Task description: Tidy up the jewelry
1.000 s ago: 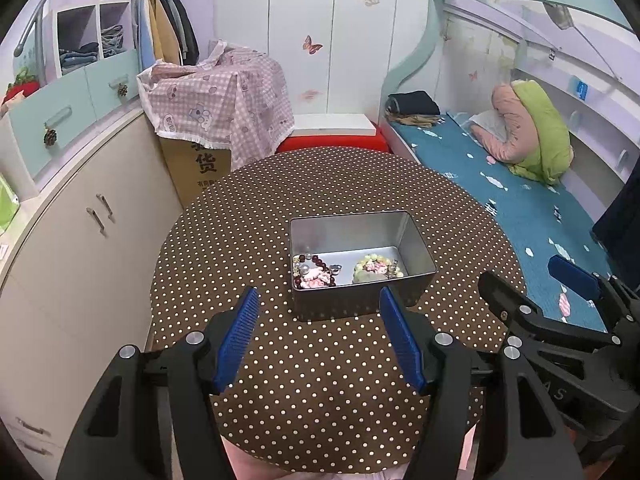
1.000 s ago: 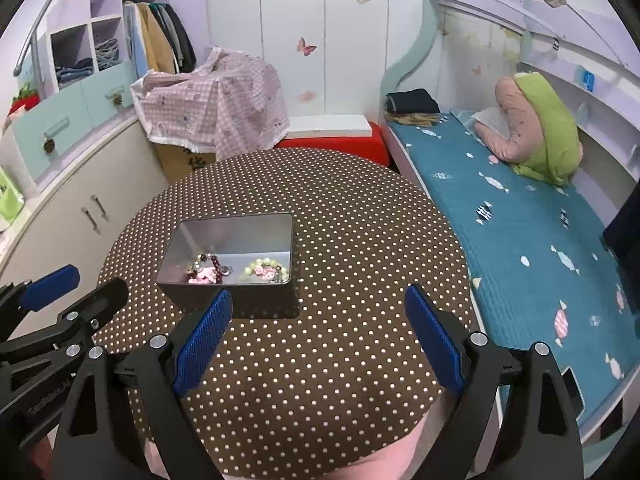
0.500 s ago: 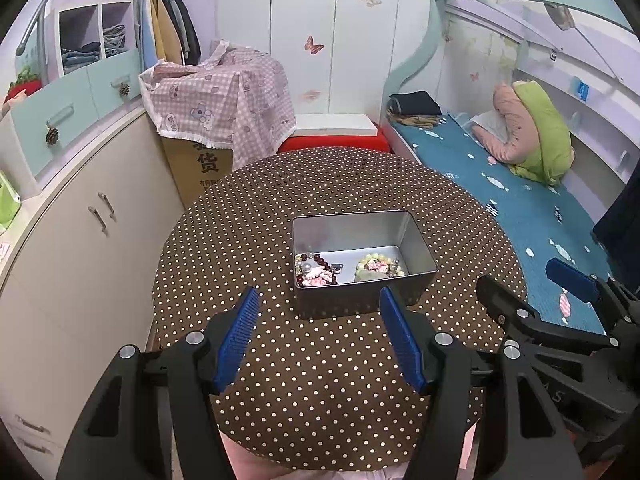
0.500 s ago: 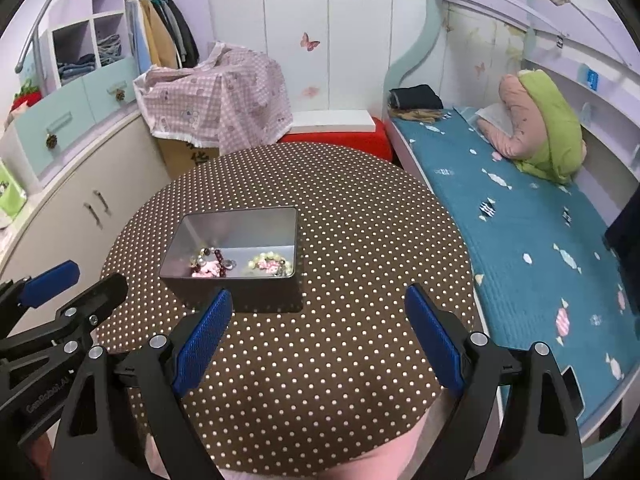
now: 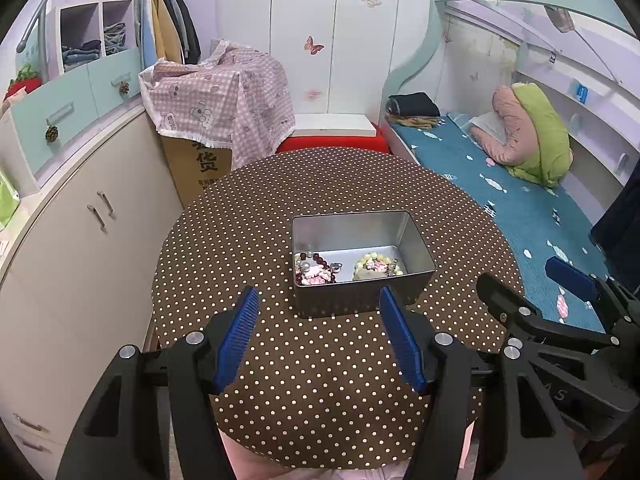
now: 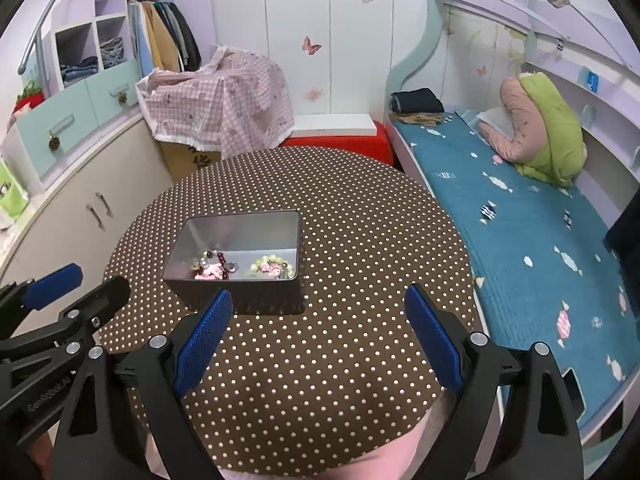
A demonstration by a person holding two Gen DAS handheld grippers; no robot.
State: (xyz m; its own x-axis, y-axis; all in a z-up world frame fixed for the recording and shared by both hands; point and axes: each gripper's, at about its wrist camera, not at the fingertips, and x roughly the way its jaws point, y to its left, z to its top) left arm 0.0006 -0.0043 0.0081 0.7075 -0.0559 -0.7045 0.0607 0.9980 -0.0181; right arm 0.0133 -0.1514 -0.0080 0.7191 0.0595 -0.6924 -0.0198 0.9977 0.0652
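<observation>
On the round counter (image 5: 280,360), covered in brown cloth with pale polka dots, stands an open rectangular metal tin (image 5: 362,264). The tin holds the jewelry, all of it lying along the near wall: a dark red bead bracelet (image 5: 316,270) with pink and pearl-like pieces at the left, and a pale green bead bracelet (image 5: 378,266) with pink pieces at the right (finer detail of either cluster cannot be resolved).

The left gripper (image 5: 318,336) hovers above the counter on the near side of the tin, its blue-padded fingers (image 5: 236,340) apart with nothing between them. In the left wrist view the tin's near wall lies just beyond the fingertips.

The right gripper (image 6: 318,336) is positioned beside the left one, also above the counter. Its fingers (image 6: 434,340) are spread wider and hold nothing. In the right wrist view the tin (image 6: 240,256) sits ahead and to the left, with bare dotted cloth between the fingertips.

Behind the counter are a cardboard box draped in pink checked cloth (image 5: 220,92) and a red stool (image 5: 332,144). A bed with a teal sheet (image 5: 500,200) runs along the right side; cabinets (image 5: 80,220) line the left.
</observation>
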